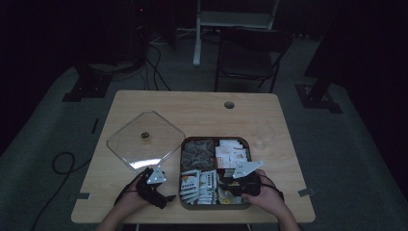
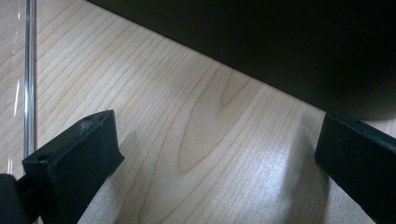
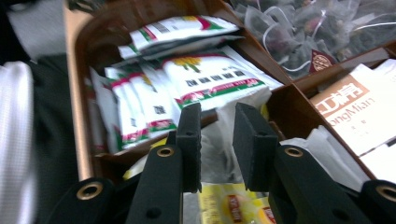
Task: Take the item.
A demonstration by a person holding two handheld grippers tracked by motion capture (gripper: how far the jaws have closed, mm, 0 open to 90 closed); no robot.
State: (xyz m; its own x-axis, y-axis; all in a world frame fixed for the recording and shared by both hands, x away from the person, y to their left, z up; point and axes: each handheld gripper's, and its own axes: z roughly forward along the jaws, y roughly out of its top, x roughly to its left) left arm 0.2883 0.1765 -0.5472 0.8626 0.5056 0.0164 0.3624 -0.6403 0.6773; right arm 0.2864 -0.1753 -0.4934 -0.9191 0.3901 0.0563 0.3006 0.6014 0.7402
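Note:
A brown compartment box [image 1: 215, 139] stands at the table's front middle. It holds mesh tea bags [image 3: 299, 32], white packets with orange lettering [image 3: 355, 107], and white packets with red and green bands [image 3: 210, 79]. My right gripper [image 3: 217, 121] reaches into the front right compartment [image 1: 226, 186], above yellow packets [image 3: 229, 205]. Its jaws stand narrow, with a white translucent sachet [image 3: 215, 154] pinched between them. My left gripper [image 1: 162, 198] rests on the bare wood just left of the box. Its jaws [image 2: 217, 135] are wide apart with nothing between them, and the dark box wall [image 2: 280, 42] is ahead of them.
A clear square lid [image 1: 144, 140] with a small knob lies on the table left of the box; its edge [image 2: 29, 70] runs beside the left jaw. A cable hole [image 1: 229, 104] sits near the far edge. A dark chair [image 1: 250, 57] stands beyond the table.

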